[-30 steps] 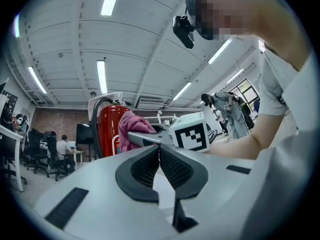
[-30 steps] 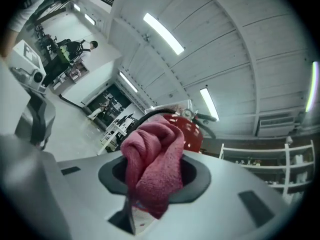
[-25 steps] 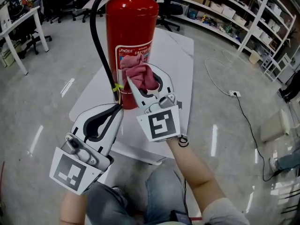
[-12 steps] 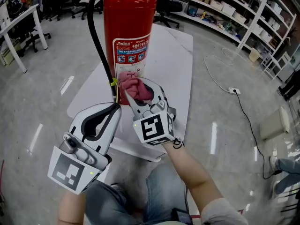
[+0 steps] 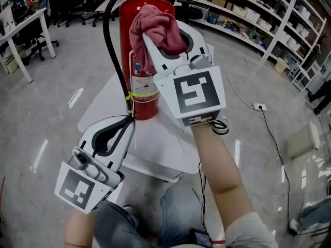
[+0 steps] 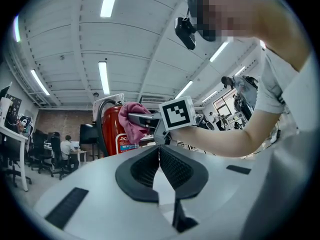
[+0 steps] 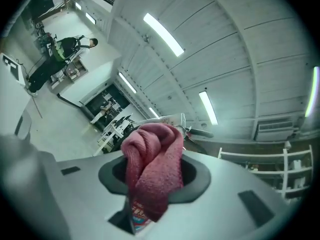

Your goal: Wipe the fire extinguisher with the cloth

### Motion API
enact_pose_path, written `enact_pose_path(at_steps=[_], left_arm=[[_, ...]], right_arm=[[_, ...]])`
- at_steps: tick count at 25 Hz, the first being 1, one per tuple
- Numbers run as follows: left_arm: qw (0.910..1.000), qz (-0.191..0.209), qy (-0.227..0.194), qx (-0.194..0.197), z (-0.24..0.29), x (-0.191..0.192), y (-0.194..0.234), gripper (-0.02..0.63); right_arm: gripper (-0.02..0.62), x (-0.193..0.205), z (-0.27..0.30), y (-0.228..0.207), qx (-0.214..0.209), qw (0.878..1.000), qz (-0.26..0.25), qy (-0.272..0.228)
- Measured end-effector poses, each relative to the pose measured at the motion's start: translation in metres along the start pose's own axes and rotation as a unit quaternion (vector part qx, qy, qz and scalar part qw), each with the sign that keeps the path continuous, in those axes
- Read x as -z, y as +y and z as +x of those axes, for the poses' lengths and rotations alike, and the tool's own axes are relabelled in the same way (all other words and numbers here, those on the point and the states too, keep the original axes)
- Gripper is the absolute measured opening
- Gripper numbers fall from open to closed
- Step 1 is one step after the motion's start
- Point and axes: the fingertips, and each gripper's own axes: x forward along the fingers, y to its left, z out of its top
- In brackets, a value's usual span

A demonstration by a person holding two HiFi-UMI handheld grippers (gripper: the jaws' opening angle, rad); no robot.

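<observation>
A red fire extinguisher [image 5: 140, 81] with a black hose [image 5: 110, 50] stands upright on a white table [image 5: 178, 138]. My right gripper [image 5: 155, 27] is raised near the extinguisher's top, shut on a bunched pink cloth [image 5: 154, 29] that presses against the upper cylinder. That cloth [image 7: 150, 171] fills the right gripper view, with a strip of the extinguisher's label below it. My left gripper [image 5: 129, 120] sits low, at the extinguisher's base, shut with nothing in it. In the left gripper view the extinguisher [image 6: 111, 134], the cloth [image 6: 131, 124] and the left gripper [image 6: 159, 154] with its jaws together all show.
Grey floor surrounds the small table. Shelving [image 5: 258, 9] lines the far right wall, and a white cable [image 5: 243, 87] runs to a power strip. Desks and office chairs [image 5: 26, 30] stand at the far left. A person sits at a desk [image 6: 65, 149] far off.
My right gripper has risen with the cloth from the extinguisher's lower label up to its top. The left gripper has stayed by the base.
</observation>
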Motion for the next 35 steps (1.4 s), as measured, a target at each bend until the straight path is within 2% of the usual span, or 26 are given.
enact_pose_path(at_steps=[2,5,13,21,24,28,35], left_arm=[[1.0000,-0.004,0.008,-0.001,-0.001,0.003,0.001,0.014],[1.0000,-0.003,0.008,-0.003,-0.001,0.004,0.001,0.014],[0.9997,-0.008,0.024,0.000,-0.002,0.018,-0.005,0.014],[0.9996,-0.010,0.025,0.001,-0.004,0.022,-0.010,0.014],[0.9996,-0.004,0.028,0.003,-0.004,0.023,-0.012,0.014],[0.9994,-0.001,0.033,-0.002,-0.007,0.021,-0.009,0.014],[0.9997,0.001,0.021,-0.011,-0.009,0.012,-0.006,0.014]], right_arm=[[0.147,0.008,-0.003,0.006,-0.006,1.000,-0.005,-0.004],[0.147,0.040,-0.017,0.028,-0.018,1.000,-0.022,0.010],[0.147,0.150,-0.058,0.104,-0.047,0.992,-0.007,0.119],[0.147,0.199,-0.079,0.145,-0.103,0.977,0.002,0.186],[0.144,0.184,-0.075,0.132,-0.082,0.983,0.001,0.167],[0.144,0.127,-0.050,0.083,-0.030,0.995,0.022,0.091],[0.147,0.035,-0.013,0.011,0.009,1.000,0.023,0.010]])
